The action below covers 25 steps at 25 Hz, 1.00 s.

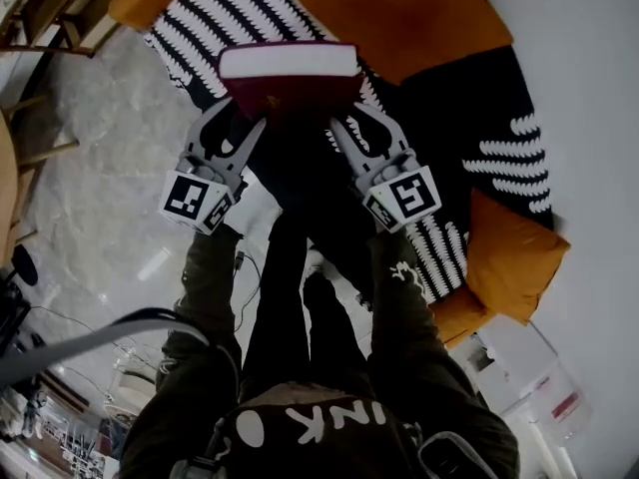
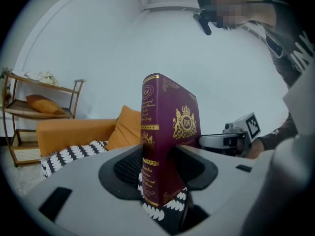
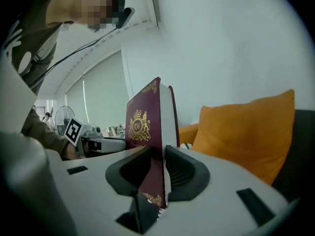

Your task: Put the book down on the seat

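A maroon hardback book (image 1: 290, 73) with gold print is held level over the sofa seat, its white page edge facing me. My left gripper (image 1: 243, 114) is shut on its left end and my right gripper (image 1: 351, 116) on its right end. In the left gripper view the book (image 2: 165, 141) stands upright between the pads, spine toward the camera, inside that gripper (image 2: 160, 168). The right gripper view shows the book (image 3: 147, 127) clamped in that gripper (image 3: 156, 168). Under it lies the seat, covered by a black-and-white patterned blanket (image 1: 439, 108).
Orange cushions lie at the sofa's back (image 1: 399, 8) and right end (image 1: 514, 257). The person's legs stand against the seat front. Marble floor (image 1: 100, 168) spreads left, with wooden furniture (image 1: 30, 158) at the edge. A wooden shelf (image 2: 39, 112) stands beyond the sofa.
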Motion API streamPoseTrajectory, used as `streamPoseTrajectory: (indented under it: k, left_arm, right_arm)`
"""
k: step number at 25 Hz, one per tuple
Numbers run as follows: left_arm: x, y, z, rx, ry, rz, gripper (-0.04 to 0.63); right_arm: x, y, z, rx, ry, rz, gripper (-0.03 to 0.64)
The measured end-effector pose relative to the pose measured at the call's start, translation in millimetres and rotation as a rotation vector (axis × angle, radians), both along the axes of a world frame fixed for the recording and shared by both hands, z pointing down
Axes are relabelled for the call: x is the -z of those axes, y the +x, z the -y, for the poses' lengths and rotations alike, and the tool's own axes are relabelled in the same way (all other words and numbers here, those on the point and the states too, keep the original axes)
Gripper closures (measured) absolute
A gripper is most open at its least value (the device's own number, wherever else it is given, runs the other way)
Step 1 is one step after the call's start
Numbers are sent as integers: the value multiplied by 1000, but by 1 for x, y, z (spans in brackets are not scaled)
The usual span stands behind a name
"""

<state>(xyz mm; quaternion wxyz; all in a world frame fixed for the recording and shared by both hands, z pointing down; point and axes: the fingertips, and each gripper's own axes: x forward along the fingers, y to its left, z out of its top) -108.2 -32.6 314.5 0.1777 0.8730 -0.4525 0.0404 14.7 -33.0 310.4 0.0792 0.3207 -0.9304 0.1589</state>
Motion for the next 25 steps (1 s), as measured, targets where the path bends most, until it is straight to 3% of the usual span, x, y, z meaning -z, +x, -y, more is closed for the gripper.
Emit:
streamPoseTrajectory:
  k: [11, 19, 25]
  left_arm:
    - [-138, 3, 33, -17, -136, -13, 407]
    - [-191, 6, 48, -12, -171, -2, 405]
    - [-206, -6, 73, 5, -164, -48, 405]
  right_arm:
    - [-132, 2, 33, 2, -133, -43, 518]
    - [-188, 5, 48, -10, -179, -47, 518]
    - [-205, -5, 73, -42, -202, -36, 515]
